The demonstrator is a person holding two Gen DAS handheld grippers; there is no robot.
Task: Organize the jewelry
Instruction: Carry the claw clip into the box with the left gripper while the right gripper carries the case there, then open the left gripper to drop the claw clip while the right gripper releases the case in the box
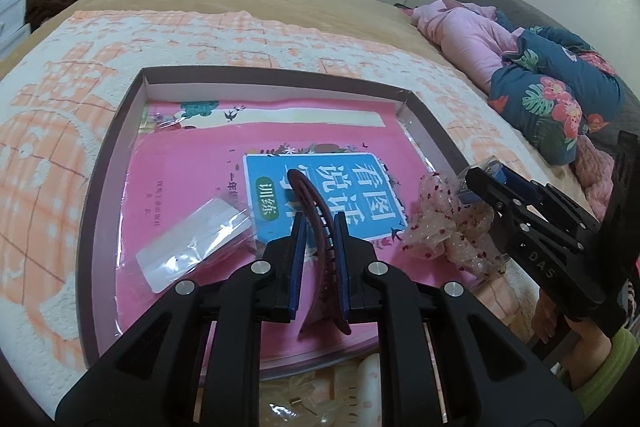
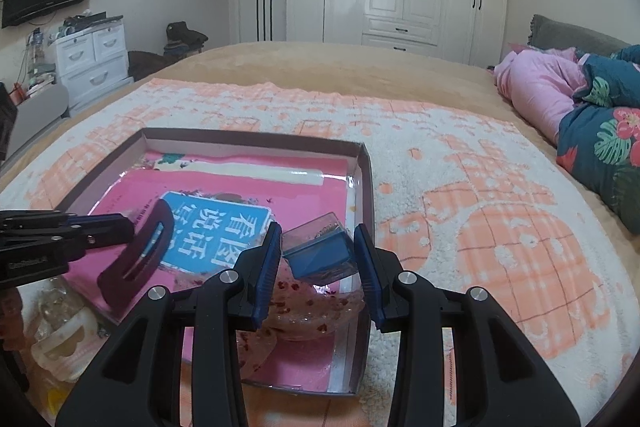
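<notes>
Your left gripper is clamped on a dark red hair clip, held above the pink book. Your right gripper grips a small clear box with a blue base, over the sheer scrunchie at the tray's right edge. The book's blue label reads 看图说话 and 训练. The right gripper's body is marked "DAS". The tray sits on an orange-patterned blanket.
</notes>
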